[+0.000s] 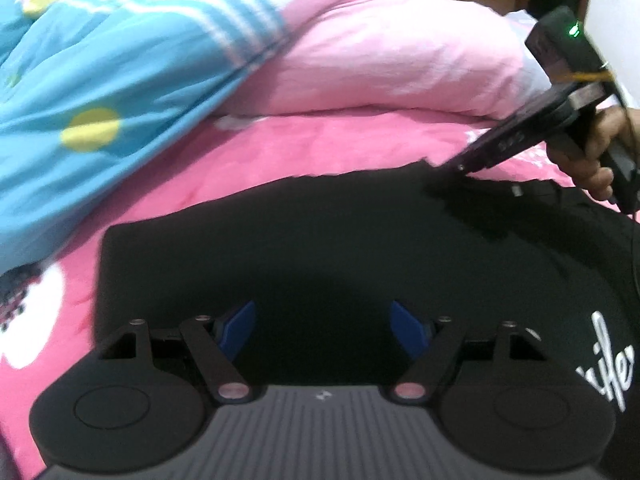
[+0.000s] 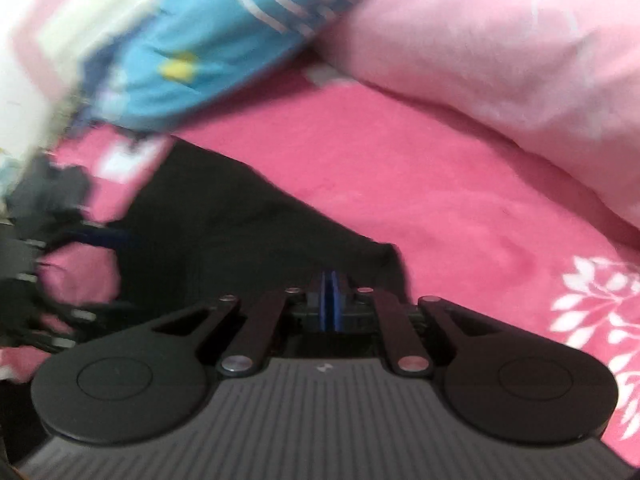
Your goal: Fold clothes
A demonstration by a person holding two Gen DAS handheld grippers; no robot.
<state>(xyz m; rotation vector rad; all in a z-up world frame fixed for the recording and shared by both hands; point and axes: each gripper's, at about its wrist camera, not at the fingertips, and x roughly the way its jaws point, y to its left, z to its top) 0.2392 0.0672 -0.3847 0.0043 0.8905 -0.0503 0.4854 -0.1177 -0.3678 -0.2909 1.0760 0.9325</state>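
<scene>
Black garment (image 1: 320, 240), far edge blurred

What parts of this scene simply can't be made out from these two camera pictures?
- Left wrist view: the white lettering on the black garment is cut off by the frame edge.
- Right wrist view: motion blur smears the left gripper, so its fingers can't be read there.
- Right wrist view: whether the right gripper pinches any cloth; its pads look closed.

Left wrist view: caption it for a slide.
Open left gripper over black garment on pink bedsheet.
</scene>
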